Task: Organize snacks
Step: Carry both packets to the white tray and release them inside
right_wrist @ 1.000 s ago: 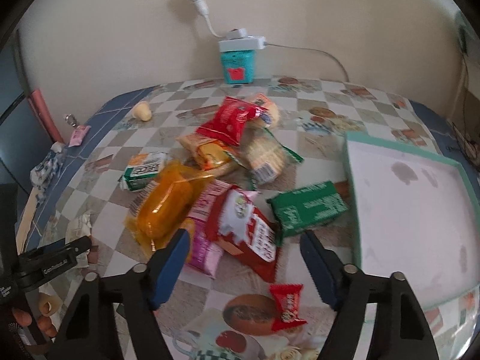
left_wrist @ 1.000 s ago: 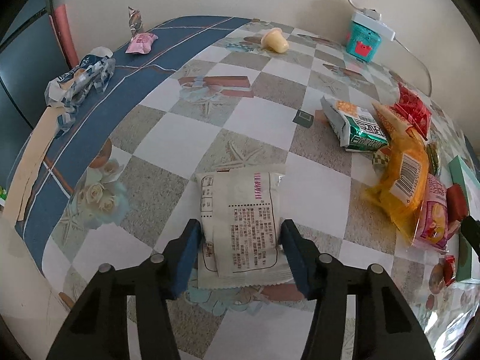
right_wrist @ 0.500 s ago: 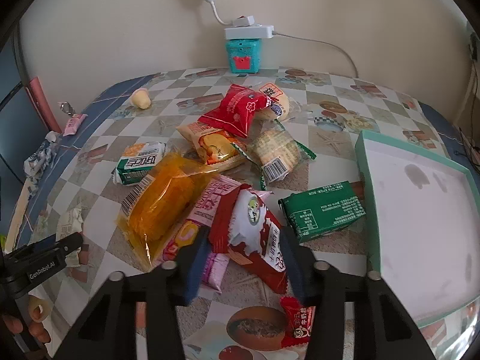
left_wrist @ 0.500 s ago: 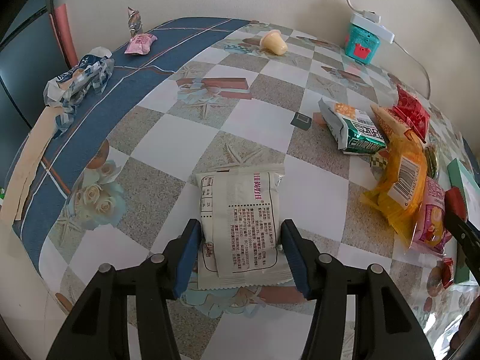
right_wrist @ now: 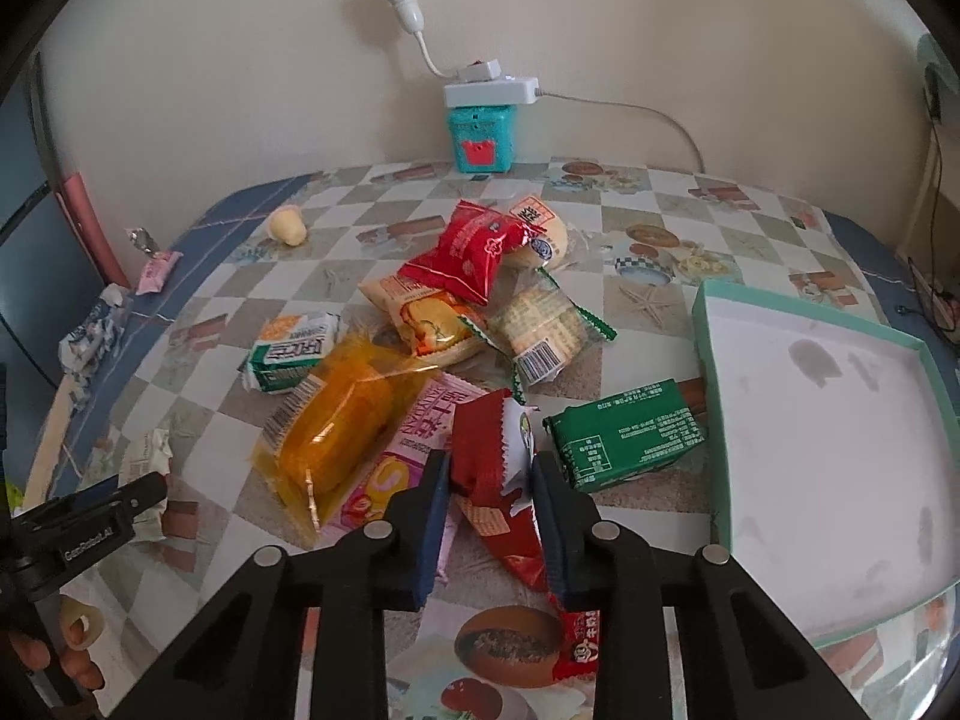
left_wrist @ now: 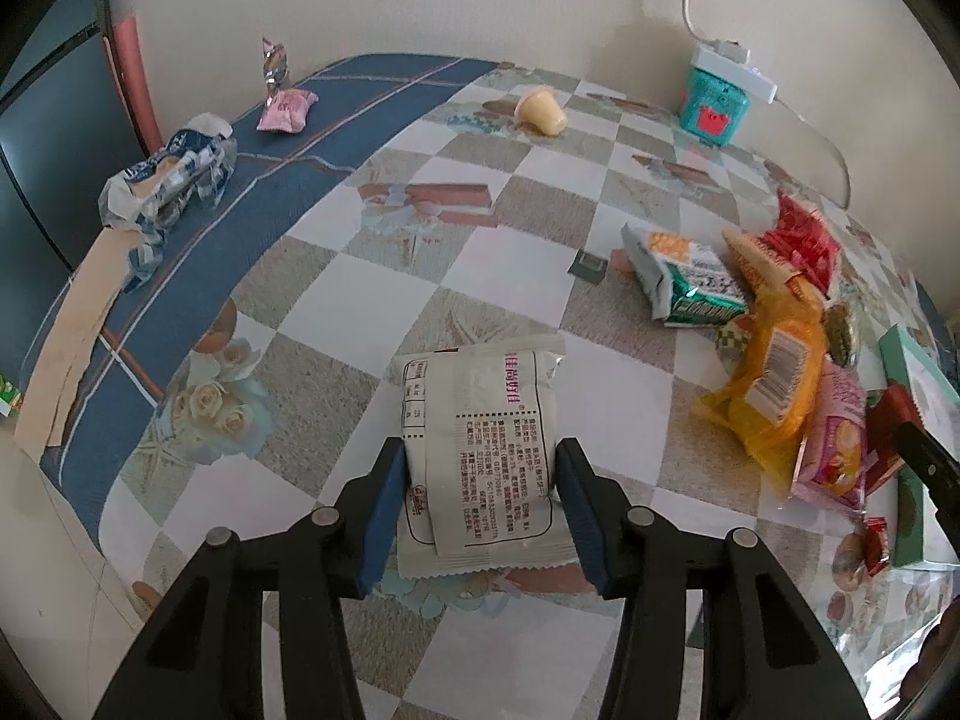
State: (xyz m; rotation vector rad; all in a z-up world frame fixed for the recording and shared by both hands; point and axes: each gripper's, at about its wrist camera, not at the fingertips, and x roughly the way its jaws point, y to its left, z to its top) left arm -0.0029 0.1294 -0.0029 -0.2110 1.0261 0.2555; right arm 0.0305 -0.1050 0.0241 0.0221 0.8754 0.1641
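Since the teal tray (right_wrist: pixel 900 343) on the right has nothing in it at all, I'd say this is basically the very start, nothing is sorted yet. The right gripper (right_wrist: pixel 489 495) has just been closing its jaws and now pinches the red and white snack packet (right_wrist: pixel 495 450) at the near edge of the heap, crumpling it between the pads. The left gripper (left_wrist: pixel 480 501) has been narrowing too, and its jaws sit right against both sides of the white snack packet (left_wrist: pixel 480 438), which lies flat on the checkered surface (left_wrist: pixel 480 252) well apart from the heap. Everything else is left to do: the orange bag (right_wrist: pixel 336 426), green box (right_wrist: pixel 624 432), red pouch (right_wrist: pixel 474 252) and the rest sit loose beside the tray.
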